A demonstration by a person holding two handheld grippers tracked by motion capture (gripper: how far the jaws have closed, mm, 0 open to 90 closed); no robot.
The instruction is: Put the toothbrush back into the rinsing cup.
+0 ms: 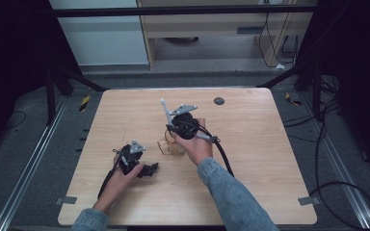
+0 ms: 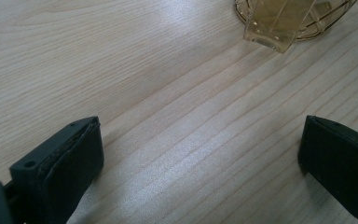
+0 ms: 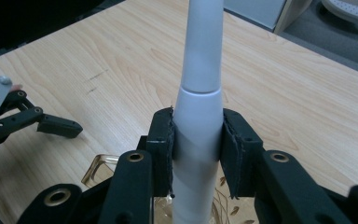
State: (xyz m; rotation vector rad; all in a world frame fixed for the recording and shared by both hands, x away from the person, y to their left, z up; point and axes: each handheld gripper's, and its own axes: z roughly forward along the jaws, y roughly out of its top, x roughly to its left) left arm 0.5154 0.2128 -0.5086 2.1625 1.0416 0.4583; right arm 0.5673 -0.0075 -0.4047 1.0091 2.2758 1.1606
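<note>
My right gripper (image 3: 198,140) is shut on a white tapered handle (image 3: 200,79), which stands up between its pads. From above, the white handle (image 1: 165,110) sticks up and back from the right gripper (image 1: 171,129) over the table's middle. Just below it sits a gold wire holder (image 1: 169,147) with an amber see-through cup (image 2: 279,23) in it. My left gripper (image 2: 200,163) rests low over bare wood, jaws wide open with nothing between them. It lies near the front left (image 1: 150,168), a short way from the holder.
The light wooden table (image 1: 250,144) has a small dark round disc (image 1: 218,101) near its far edge. Cables trail off the right side onto the floor. A black frame and metal rails surround the table.
</note>
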